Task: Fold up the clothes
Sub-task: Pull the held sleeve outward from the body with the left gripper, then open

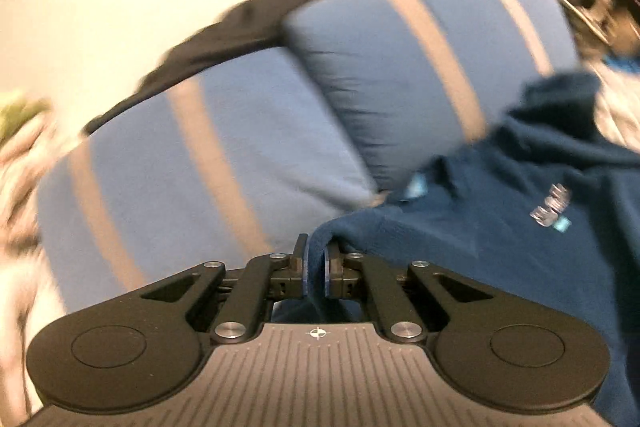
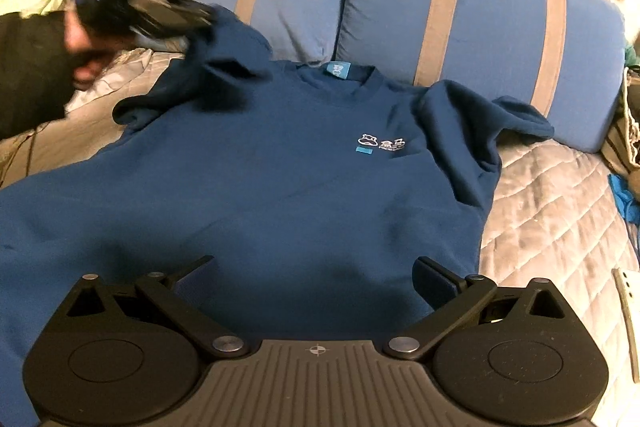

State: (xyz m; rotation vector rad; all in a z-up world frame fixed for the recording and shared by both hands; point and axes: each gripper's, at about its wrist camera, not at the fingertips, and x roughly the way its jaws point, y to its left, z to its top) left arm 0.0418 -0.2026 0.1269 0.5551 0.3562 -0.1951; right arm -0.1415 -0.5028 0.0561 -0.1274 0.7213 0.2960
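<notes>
Currently my left gripper (image 1: 316, 273) pinched tight on a fold of the dark blue crew-neck sweatshirt (image 2: 280, 179), spread front-up on the grey quilted bedspread (image 2: 560, 211), collar toward far blue striped pillows (image 2: 480, 27), my right gripper (image 2: 316, 277) spread wide, empty, over the near hem.

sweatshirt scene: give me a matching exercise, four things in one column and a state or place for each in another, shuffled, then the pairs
Things:
1. left gripper
2. right gripper
3. navy sweatshirt
4. striped blue pillows

States or places:
A. propped side by side behind the collar
B. open, fingers spread over the hem area
C. spread front up on the quilted bedspread, chest logo showing
D. shut on a fold of navy fabric

Pairs: 1-D, 2-B, 3-C, 4-A
</notes>
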